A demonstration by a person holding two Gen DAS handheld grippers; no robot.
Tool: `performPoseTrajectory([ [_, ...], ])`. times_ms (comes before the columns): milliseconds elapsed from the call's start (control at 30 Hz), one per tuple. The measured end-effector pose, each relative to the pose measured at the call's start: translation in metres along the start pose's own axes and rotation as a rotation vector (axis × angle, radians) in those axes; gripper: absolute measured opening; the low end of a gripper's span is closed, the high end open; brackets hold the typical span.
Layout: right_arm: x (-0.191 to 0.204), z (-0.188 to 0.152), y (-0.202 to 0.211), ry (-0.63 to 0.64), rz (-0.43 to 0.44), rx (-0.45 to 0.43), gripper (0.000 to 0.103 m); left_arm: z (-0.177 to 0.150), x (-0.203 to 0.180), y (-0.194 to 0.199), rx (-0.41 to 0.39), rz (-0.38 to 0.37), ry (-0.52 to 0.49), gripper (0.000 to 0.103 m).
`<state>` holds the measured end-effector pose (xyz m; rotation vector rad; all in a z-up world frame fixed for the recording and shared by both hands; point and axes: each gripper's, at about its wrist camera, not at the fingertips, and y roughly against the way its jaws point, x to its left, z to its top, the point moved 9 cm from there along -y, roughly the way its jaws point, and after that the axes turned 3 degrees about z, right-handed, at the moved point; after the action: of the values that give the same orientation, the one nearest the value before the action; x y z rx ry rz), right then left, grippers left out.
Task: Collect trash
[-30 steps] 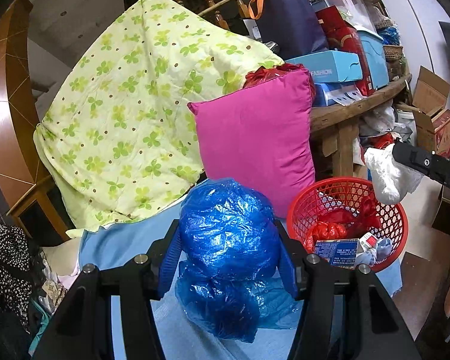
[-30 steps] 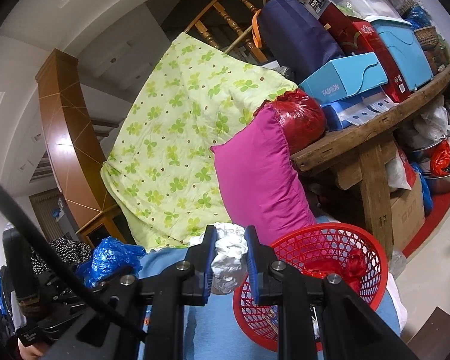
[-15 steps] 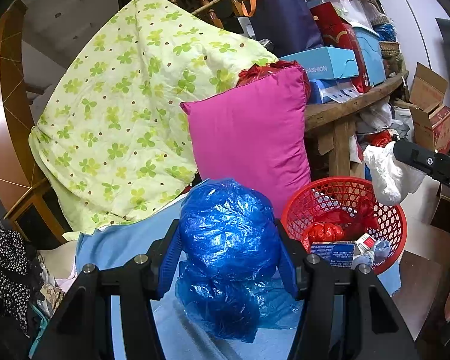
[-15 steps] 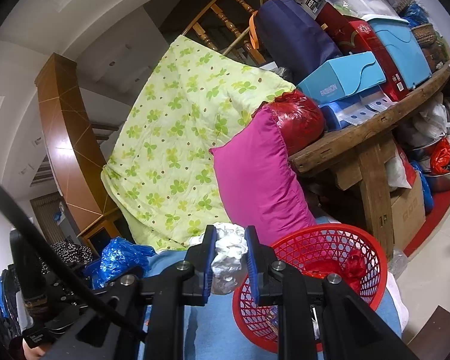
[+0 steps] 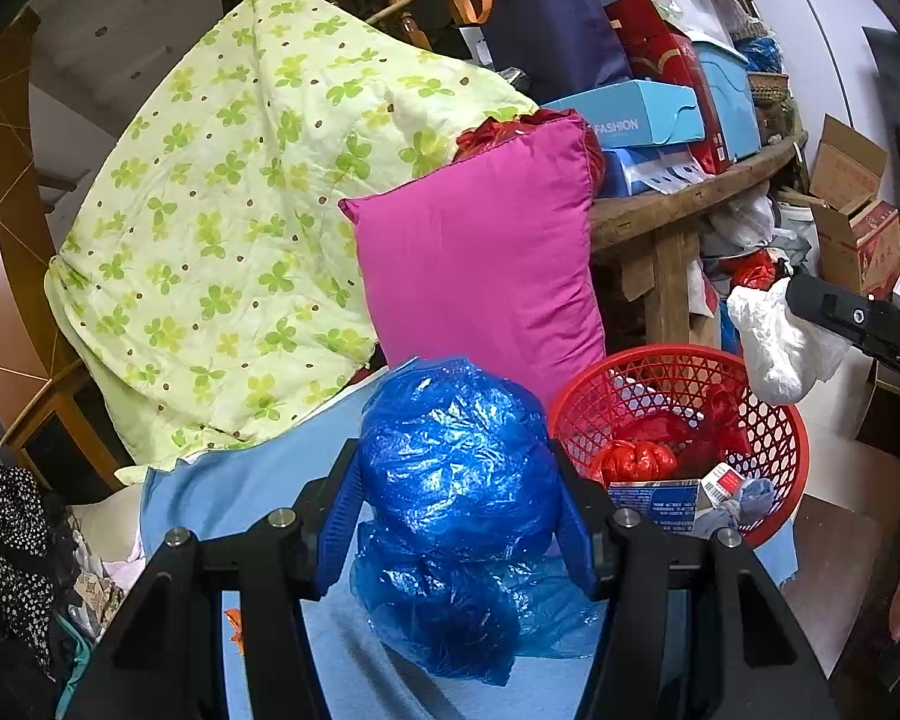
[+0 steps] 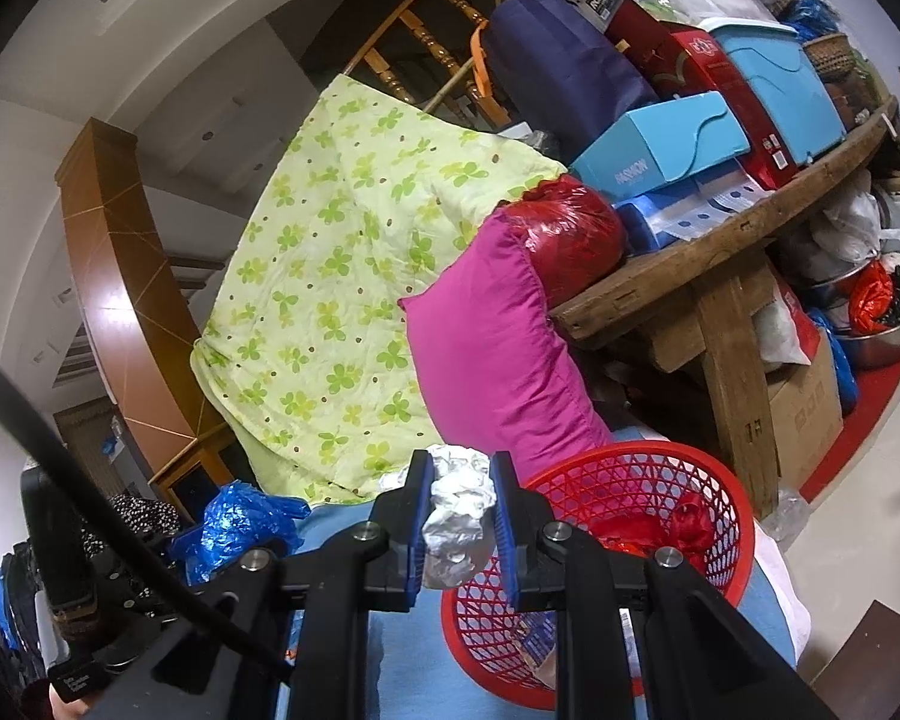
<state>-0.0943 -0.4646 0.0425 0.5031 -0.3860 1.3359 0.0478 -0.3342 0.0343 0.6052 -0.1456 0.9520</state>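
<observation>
The left claw is clamped on a crumpled blue plastic bag, held above a light blue sheet just left of the red mesh basket. The right claw is pressed tight on a wad of white plastic, held by the basket's near-left rim. The basket already holds red bags and a small carton, and stands before a magenta pillow that leans by the wooden bench

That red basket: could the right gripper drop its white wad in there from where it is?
Probably yes. The right gripper, jaws shut on the crumpled white plastic wad, sits beside the red basket; its mouth faces up, nothing covering it.
</observation>
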Motion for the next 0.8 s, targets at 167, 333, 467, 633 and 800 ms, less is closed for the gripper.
performPoseTrajectory([
  [167, -0.009, -0.002, 0.000, -0.017, -0.007, -0.001, 0.021, -0.003, -0.007, -0.003, 0.005, -0.008, -0.011, 0.060],
  [333, -0.018, -0.004, 0.001, -0.032, -0.015, 0.000, 0.021, -0.005, -0.013, -0.008, 0.018, -0.017, -0.018, 0.060],
  [467, -0.024, -0.004, 0.002, -0.046, -0.021, -0.003, 0.021, -0.006, -0.018, -0.010, 0.019, -0.024, -0.025, 0.060],
  [633, -0.032, -0.004, 0.003, -0.059, -0.030, -0.006, 0.021, -0.006, -0.022, -0.012, 0.026, -0.034, -0.027, 0.060],
  [800, -0.040, -0.002, 0.006, -0.069, -0.044, -0.015, 0.021, -0.006, -0.025, -0.015, 0.029, -0.040, -0.031, 0.060],
])
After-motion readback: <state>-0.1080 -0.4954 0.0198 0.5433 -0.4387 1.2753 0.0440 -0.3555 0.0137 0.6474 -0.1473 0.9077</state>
